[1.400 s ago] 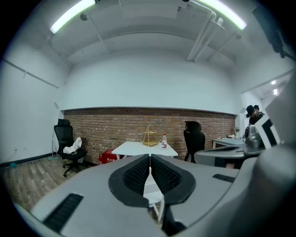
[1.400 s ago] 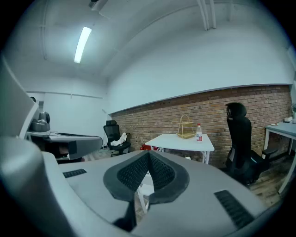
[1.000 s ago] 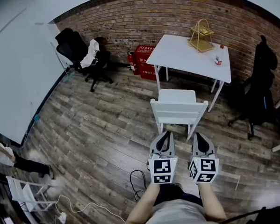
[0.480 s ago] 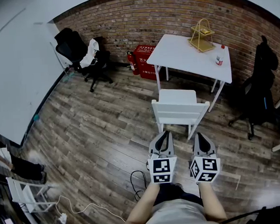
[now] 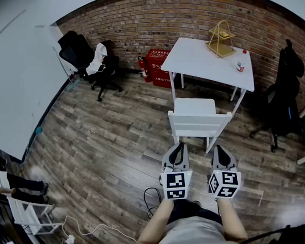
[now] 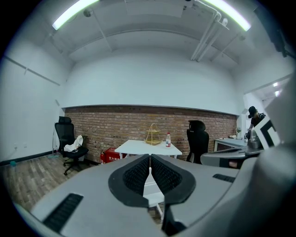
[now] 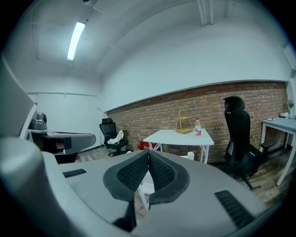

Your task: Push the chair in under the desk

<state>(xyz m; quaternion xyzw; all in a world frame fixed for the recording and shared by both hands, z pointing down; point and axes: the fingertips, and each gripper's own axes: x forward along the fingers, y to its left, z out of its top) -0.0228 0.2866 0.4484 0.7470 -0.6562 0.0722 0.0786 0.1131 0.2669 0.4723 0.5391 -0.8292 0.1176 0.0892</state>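
Your left tongs (image 5: 179, 145): pressed together, empty | your right tongs (image 5: 217, 147): pressed together, empty | both level, side by side, just behind the white chair (image 5: 198, 122) | chair: on wood floor (image 5: 117, 136), pulled out before the white table (image 5: 200, 60), backrest toward you

No text fully legible. Red rectangular box (image 5: 158, 67) at the wall: white characters on its front, too small to read. Small clear bottle (image 5: 238, 66) on white rectangular desk (image 5: 200, 58): label unreadable. Square black-and-white markers (image 5: 177, 186): coded patterns, no letters.
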